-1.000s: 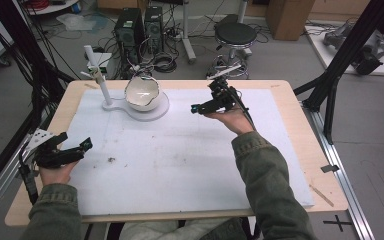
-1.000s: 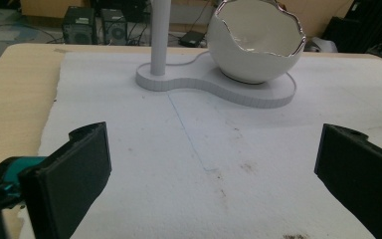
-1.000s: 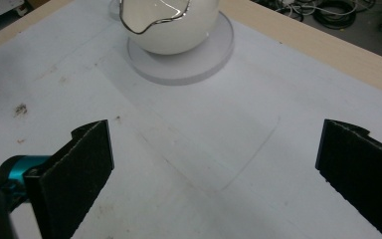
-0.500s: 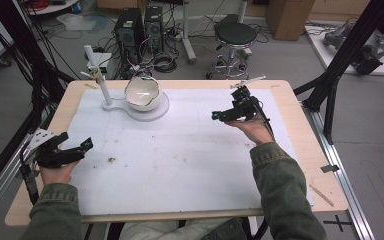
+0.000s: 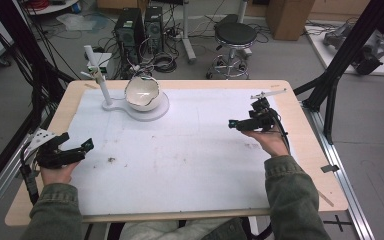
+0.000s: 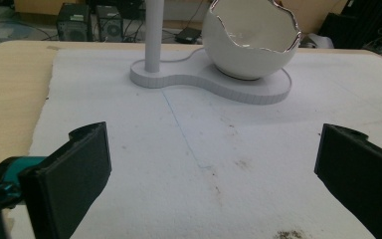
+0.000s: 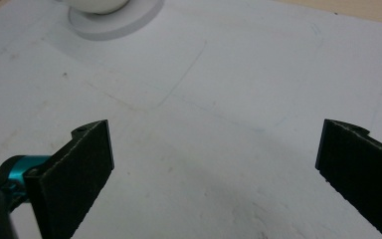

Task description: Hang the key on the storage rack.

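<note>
- A wooden table (image 5: 310, 165) with rounded corners carries a white sheet (image 5: 180, 165) that covers most of its top; the sheet has faint pencil lines and a few brown smudges (image 5: 111, 160).
- Behind the table the grey floor holds two computer towers (image 5: 140, 25), tangled cables, one round stool (image 5: 235, 35) and cardboard boxes.
- There is one white bowl (image 5: 142, 94) with a jagged, eggshell-like rim; it sits on one flat white base (image 5: 152, 111) at the far left of the sheet, and one white post (image 5: 99, 75) rises from the same base beside it.
- Two hands each hold one gripper.
- The left gripper (image 5: 75, 150) lies low at the table's left edge, jaws spread wide with nothing between them.
- The right gripper (image 5: 236, 123) is raised over the right part of the sheet, jaws also wide apart and empty.
- The middle and near part of the sheet between the two grippers is open, and the bowl stands well apart from both.
</note>
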A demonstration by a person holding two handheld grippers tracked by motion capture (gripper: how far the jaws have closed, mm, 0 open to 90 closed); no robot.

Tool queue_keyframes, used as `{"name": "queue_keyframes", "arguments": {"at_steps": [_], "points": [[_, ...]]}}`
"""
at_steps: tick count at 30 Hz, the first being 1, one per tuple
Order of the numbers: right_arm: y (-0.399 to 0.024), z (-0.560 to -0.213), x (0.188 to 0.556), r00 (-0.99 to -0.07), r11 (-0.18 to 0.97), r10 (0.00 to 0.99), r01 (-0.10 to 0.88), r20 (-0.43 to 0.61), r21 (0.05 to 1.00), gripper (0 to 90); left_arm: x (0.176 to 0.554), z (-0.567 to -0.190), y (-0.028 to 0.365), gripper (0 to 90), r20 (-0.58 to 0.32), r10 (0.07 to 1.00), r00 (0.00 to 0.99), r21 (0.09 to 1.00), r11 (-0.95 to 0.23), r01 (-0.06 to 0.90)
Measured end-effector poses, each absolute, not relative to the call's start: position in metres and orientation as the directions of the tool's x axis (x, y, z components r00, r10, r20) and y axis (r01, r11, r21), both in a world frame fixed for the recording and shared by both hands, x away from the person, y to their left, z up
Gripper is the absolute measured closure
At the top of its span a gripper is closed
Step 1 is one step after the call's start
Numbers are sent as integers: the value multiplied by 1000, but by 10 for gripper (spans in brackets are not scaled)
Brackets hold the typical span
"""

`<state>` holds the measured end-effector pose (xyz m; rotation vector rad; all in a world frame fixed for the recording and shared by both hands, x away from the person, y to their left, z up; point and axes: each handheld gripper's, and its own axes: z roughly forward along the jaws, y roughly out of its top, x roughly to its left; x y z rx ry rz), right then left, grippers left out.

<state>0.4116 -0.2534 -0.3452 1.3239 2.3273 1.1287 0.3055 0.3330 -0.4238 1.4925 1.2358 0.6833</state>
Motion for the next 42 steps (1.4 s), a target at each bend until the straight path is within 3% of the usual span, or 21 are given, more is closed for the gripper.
{"name": "queue_keyframes", "arguments": {"at_steps": [16, 42], "points": [[-276, -365, 387, -529, 292, 841, 618, 112, 730, 6, 305, -424, 331, 17, -180, 929, 325, 934, 58, 351], [-302, -398, 355, -483, 214, 864, 610, 143, 763, 6, 308, -427, 329, 17, -177, 925, 336, 928, 43, 370]]}}
